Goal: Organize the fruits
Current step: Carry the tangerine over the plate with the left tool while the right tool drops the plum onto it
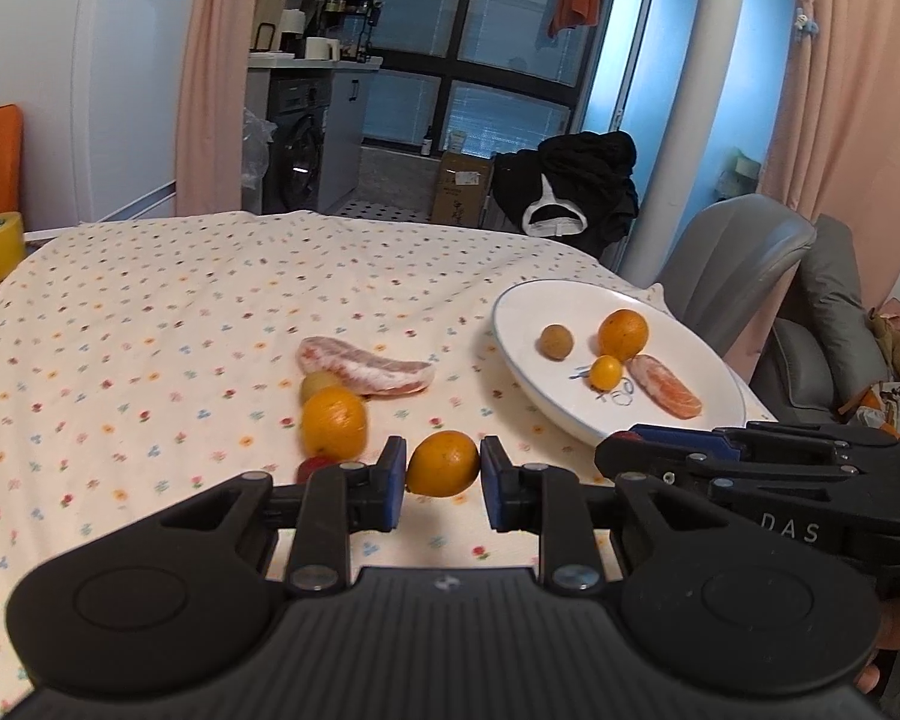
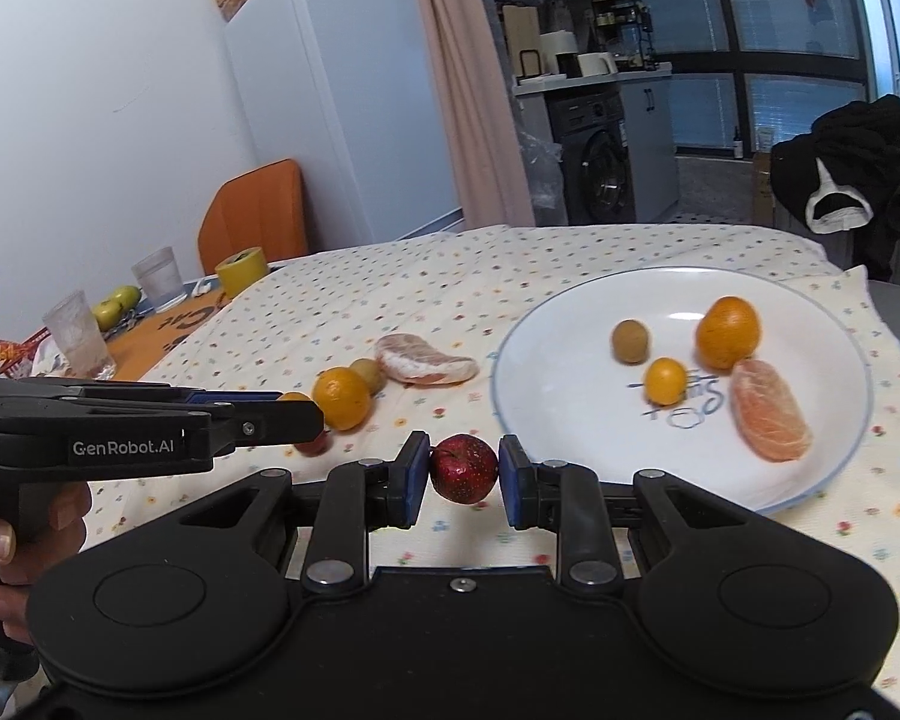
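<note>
Two fruits sit clamped in our grippers above the flower-dotted cream tablecloth [image 1: 150, 300]. Our left gripper [image 1: 443, 468] holds a small round orange citrus fruit [image 1: 443, 463] squarely between its blue pads, which press on its left and right sides. Past it on the cloth lie a larger round orange [image 1: 334, 423], a peeled pink pomelo wedge [image 1: 366, 367] and a small greenish-brown fruit [image 1: 318, 383]. Our right gripper [image 2: 464, 471] grips a small dark red fruit [image 2: 464, 468] between its pads, just beside the near rim of the white round plate [image 2: 546, 408]. On that plate rest a brown kiwi-like fruit [image 2: 630, 341], a tiny kumquat [image 2: 665, 381], an orange mandarin [image 2: 727, 331] and a peeled orange segment [image 2: 769, 417].
</note>
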### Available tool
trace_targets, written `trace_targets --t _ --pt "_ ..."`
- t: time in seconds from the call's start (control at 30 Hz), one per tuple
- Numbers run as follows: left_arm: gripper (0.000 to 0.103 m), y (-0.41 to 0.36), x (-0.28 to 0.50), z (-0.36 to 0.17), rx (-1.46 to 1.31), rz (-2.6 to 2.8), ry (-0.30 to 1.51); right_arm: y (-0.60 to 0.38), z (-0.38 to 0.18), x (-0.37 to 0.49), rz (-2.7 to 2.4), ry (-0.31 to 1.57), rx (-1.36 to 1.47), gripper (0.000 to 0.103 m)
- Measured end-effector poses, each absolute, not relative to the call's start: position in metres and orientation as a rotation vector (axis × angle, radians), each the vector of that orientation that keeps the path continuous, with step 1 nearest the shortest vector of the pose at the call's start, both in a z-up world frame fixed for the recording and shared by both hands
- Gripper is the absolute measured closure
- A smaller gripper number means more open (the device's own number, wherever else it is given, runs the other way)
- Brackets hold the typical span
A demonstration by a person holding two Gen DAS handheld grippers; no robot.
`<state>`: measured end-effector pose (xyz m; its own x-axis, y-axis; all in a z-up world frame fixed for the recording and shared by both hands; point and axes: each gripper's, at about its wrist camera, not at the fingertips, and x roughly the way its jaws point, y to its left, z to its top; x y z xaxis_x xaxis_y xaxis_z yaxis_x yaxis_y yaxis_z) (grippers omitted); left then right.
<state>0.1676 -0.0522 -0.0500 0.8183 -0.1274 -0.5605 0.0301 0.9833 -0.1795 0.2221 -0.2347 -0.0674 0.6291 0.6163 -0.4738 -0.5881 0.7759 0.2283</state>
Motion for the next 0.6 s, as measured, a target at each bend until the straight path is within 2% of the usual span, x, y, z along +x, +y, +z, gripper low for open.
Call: trace_targets --t 0.6 --pt "0.078 -0.094 0.196 -0.04 -0.109 -0.162 0.595 -0.285 -0.073 0.239 0.559 0.55 0.108 0.077"
